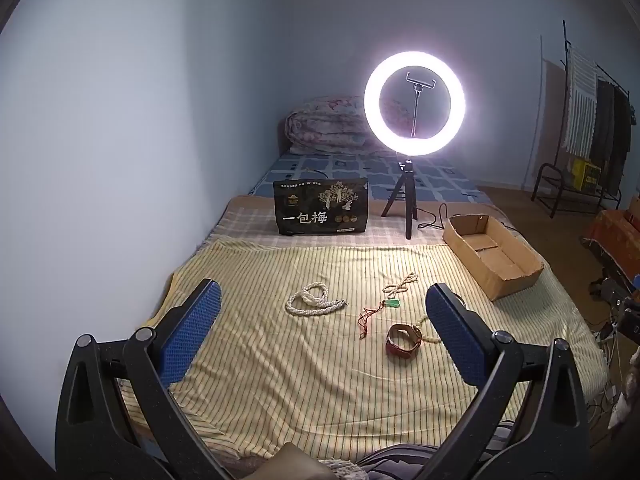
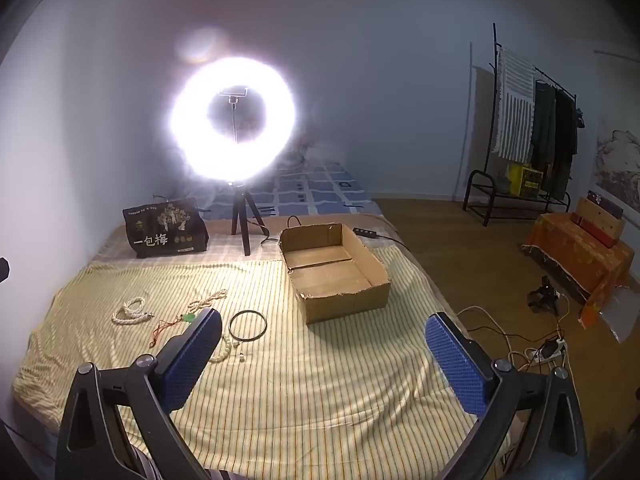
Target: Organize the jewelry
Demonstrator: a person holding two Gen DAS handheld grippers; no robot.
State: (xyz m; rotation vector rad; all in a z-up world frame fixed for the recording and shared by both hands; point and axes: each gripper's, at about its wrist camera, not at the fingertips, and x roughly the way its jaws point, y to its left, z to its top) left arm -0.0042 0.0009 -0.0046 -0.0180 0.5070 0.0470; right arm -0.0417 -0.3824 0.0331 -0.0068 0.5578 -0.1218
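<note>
With both the left gripper (image 1: 323, 309) and right gripper (image 2: 323, 334) spread apart and empty above the bed (image 1: 256, 368), sorting looks unstarted: the pearl necklace (image 1: 313, 301), pendant (image 1: 391, 303) and bracelet (image 1: 403, 340) lie scattered near the empty cardboard box (image 2: 347, 305), so next comes picking one.

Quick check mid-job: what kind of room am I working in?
Most likely a bedroom: the work surface is a bed under a yellow striped sheet, a rolled floral quilt lies at its far end, and a black clothes rack stands by the wall.

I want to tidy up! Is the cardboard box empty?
Empty. The cardboard box shows only its bare floor; the pearl necklace and black ring lie outside on the sheet.
</note>
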